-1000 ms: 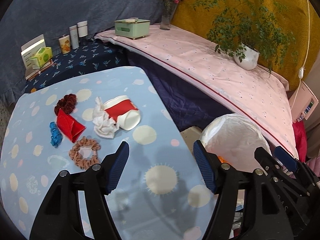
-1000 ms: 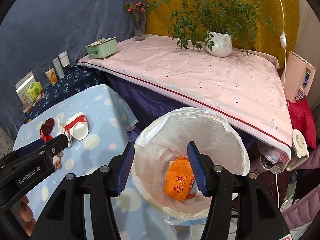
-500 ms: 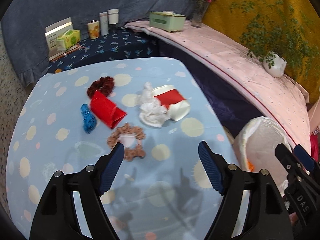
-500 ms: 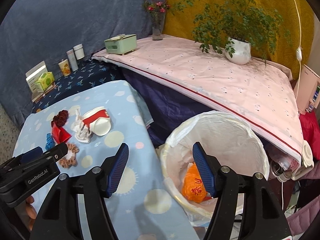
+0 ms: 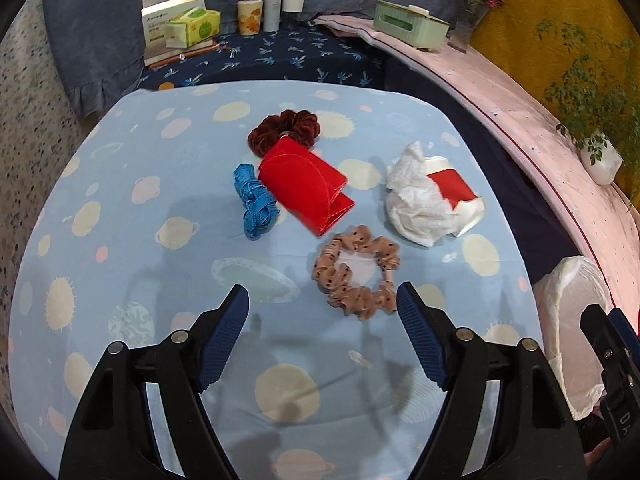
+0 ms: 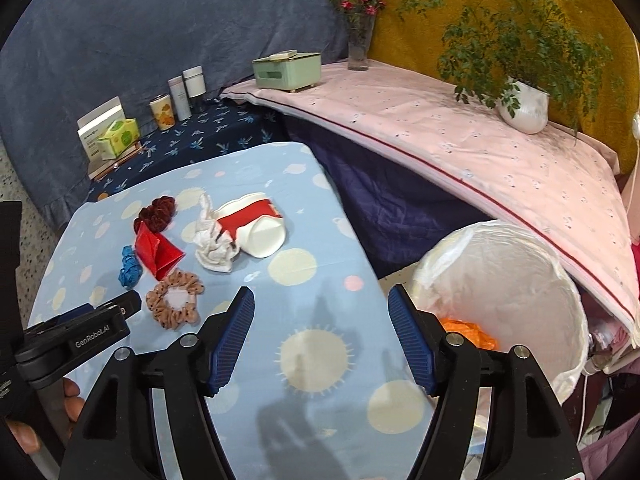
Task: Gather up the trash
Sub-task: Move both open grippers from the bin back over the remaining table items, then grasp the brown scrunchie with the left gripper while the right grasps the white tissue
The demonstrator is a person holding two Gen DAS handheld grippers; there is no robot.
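Note:
On the light-blue table (image 5: 120, 240) lie a crumpled white tissue (image 5: 416, 204) against a tipped red-and-white paper cup (image 5: 456, 194), and a red folded paper carton (image 5: 306, 186). They also show in the right wrist view: tissue (image 6: 212, 248), cup (image 6: 260, 228), carton (image 6: 156, 254). My left gripper (image 5: 322, 308) is open and empty, just short of the tan scrunchie (image 5: 356, 274). My right gripper (image 6: 320, 308) is open and empty over the table's right edge. A white-lined trash bin (image 6: 500, 280) beside the table holds an orange wrapper (image 6: 468, 330).
A dark red scrunchie (image 5: 284, 130) and a blue ribbon bundle (image 5: 254, 202) lie by the carton. Behind the table are boxes and jars (image 5: 272, 8). A pink-covered ledge (image 6: 480, 152) carries a green box, a vase and a potted plant (image 6: 520, 104).
Both grippers swung left, away from the bin and toward the items on the table. The left gripper moved nearer the tan scrunchie. Both stayed open.

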